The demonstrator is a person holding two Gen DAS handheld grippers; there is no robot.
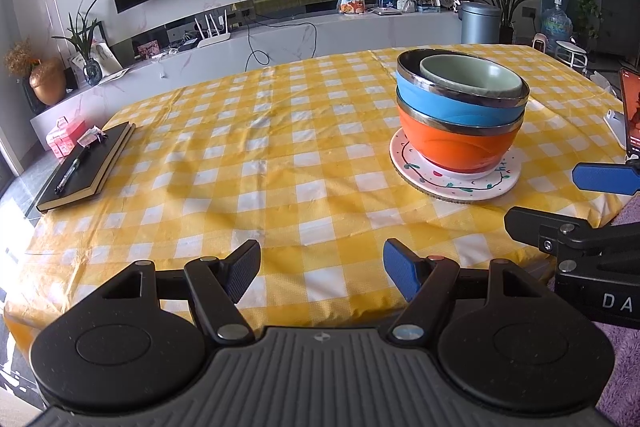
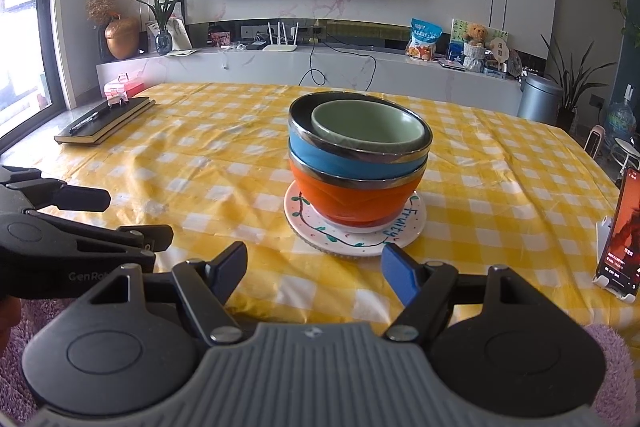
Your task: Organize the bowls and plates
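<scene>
Your left gripper (image 1: pixel 320 273) hovers over the near edge of the table (image 1: pixel 248 163), its jaws spread wide with nothing between them. Your right gripper (image 2: pixel 314 273) is in the same condition: jaws apart, holding nothing, positioned just short of the stack.

The stack stands on the yellow-and-white checked tablecloth (image 2: pixel 500 163), toward the right half of the table in the left wrist view and directly ahead in the right wrist view. From the bottom up it consists of:

1. A white plate (image 2: pixel 316 231) with a painted vine border and blue lettering, resting on a second flat disc whose edge shows just beneath it.
2. An orange bowl (image 2: pixel 352 201) with a metal rim, seated on the plate.
3. A blue bowl (image 2: pixel 320 159) with a metal rim, nested in the orange bowl and tilted slightly.
4. A green bowl (image 2: pixel 366 127), nested in the blue bowl, off centre toward its right side.

Neither gripper touches the stack.

A black notebook (image 1: pixel 88 167) with a pen (image 1: pixel 72 171) on it lies at the far left of the table, well apart from the stack. A phone (image 2: pixel 622 231) on a stand occupies the right edge.
</scene>
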